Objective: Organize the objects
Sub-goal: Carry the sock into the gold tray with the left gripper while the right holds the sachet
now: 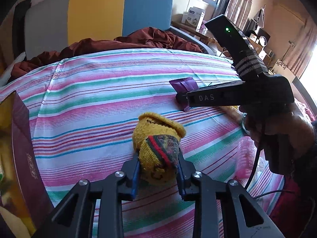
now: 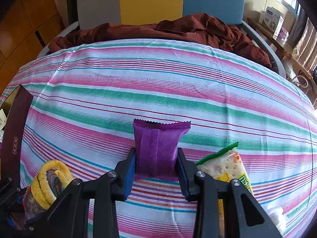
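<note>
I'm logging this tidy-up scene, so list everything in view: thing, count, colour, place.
rolled sock: 1, yellow with red-green stripes, in left gripper
snack packet: 1, purple, in right gripper
cracker pack: 1, green-edged, on sheet right of packet
box: 1, maroon, left edge
striped sheet: 1, pink-green-white, over bed
blanket: 1, rust, bunched by headboard
left gripper: black, shut on sock
right gripper: black, shut on packet

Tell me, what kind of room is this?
Most likely a bedroom: a bed with a striped sheet, a crumpled maroon blanket before the padded headboard, and curtains by the window.
</note>
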Available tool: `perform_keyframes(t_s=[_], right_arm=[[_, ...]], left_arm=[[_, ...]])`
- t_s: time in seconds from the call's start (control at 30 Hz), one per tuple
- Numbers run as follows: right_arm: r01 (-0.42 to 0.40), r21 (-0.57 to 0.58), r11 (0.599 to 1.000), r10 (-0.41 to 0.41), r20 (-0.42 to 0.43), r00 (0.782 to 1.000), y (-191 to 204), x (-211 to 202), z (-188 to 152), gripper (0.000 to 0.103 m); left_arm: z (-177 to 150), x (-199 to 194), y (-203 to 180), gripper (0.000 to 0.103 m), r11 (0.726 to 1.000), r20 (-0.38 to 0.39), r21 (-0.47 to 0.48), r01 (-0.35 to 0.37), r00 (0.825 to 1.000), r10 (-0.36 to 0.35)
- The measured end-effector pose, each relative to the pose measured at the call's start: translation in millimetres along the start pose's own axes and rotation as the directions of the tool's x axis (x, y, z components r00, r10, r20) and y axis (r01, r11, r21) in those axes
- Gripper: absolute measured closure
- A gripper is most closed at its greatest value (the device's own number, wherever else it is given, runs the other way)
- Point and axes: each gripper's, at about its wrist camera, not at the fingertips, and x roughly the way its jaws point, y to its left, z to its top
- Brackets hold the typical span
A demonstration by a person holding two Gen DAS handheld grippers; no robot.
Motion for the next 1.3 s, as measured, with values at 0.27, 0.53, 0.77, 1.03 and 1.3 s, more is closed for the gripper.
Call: perform_keyframes(t_s=[0.27, 0.53, 0.77, 1.03, 1.3], right_arm=[[-0.016, -0.031, 0.999, 0.015, -0.021, 1.0, 25.9, -4.6, -9.6, 0.066], [-0.017, -0.042, 0.999, 0.015, -0.049, 0.999, 57.1, -13.4, -25.9, 0.066], [-0.001, -0.084, 0.996, -0.002, -0.035, 0.999, 87.7, -22.1, -41.9, 0.066], [0.017, -0.118, 0.993, -0.019, -0.014, 1.0, 96.3, -21.9, -45.2, 0.066], [0.027, -0.131, 0.991, -0.028, -0.003, 1.0, 98.0, -18.4, -47.4, 0.066]], left_arm=[[-10.7, -35.1, 6.5, 0.073, 1.0, 0.059, -0.007, -0.025, 0.998, 0.026], [-18.6, -78.2, 14.6, 0.073, 0.998, 0.129, -0.021, -0.053, 0.99, 0.055], [-27.9, -116.7, 36.9, 0.072, 0.993, 0.197, -0.082, -0.082, 0.976, 0.097], [-40.6, -143.8, 70.7, 0.072, 0.972, 0.226, -0.159, -0.173, 0.952, 0.206], [-66.2, -168.2, 109.6, 0.072, 0.935, 0.226, -0.245, -0.257, 0.922, 0.313]])
